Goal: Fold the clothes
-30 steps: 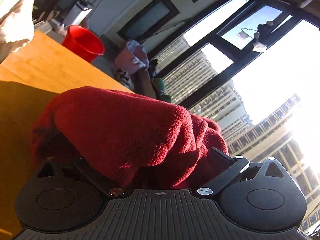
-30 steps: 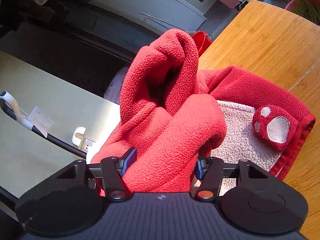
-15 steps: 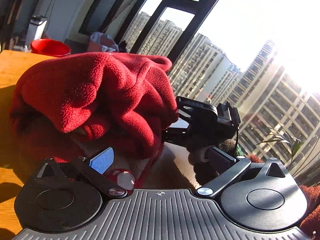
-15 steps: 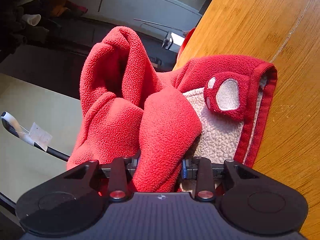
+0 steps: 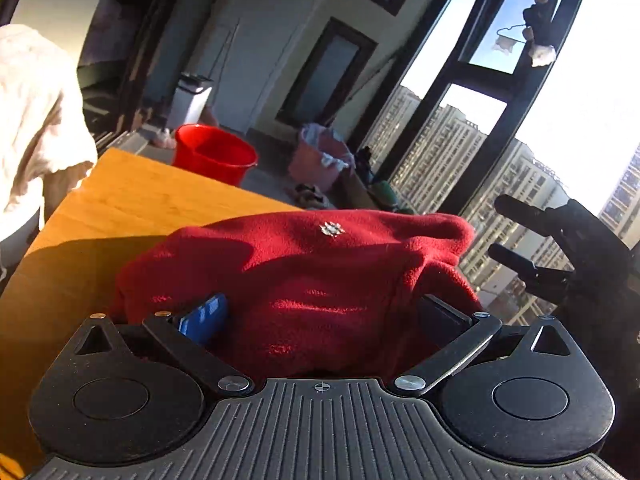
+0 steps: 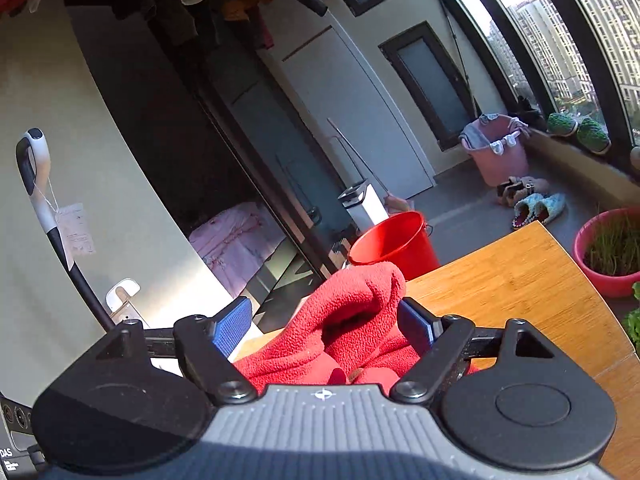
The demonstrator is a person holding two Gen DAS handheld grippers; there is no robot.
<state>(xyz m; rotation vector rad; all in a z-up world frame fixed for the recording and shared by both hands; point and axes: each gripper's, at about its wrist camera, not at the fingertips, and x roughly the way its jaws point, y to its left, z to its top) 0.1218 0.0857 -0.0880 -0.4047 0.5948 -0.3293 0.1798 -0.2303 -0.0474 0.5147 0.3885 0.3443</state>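
Note:
A red fleece garment [image 5: 320, 272] lies bunched on the wooden table [image 5: 132, 204]. My left gripper [image 5: 320, 312] is wide open, its fingers on either side of the fleece heap. The right gripper also shows in the left wrist view [image 5: 516, 240], open, at the right beyond the garment. In the right wrist view the right gripper [image 6: 328, 320] is open, with a fold of the red fleece [image 6: 356, 320] between its blue pads [image 6: 234, 322], not clamped. The table [image 6: 512, 276] extends to the right.
A red bucket [image 5: 214, 156] [image 6: 390, 242] stands on the floor past the table's far edge. A pink laundry basket [image 6: 500, 152] and slippers [image 6: 538, 208] lie by the window. A pink planter [image 6: 608, 252] is beside the table's right edge. A white cloth [image 5: 32, 120] hangs at left.
The right gripper has opened and let go of the fleece. The left gripper has swung back over the heap, still open. The garment has settled into a lower heap on the table.

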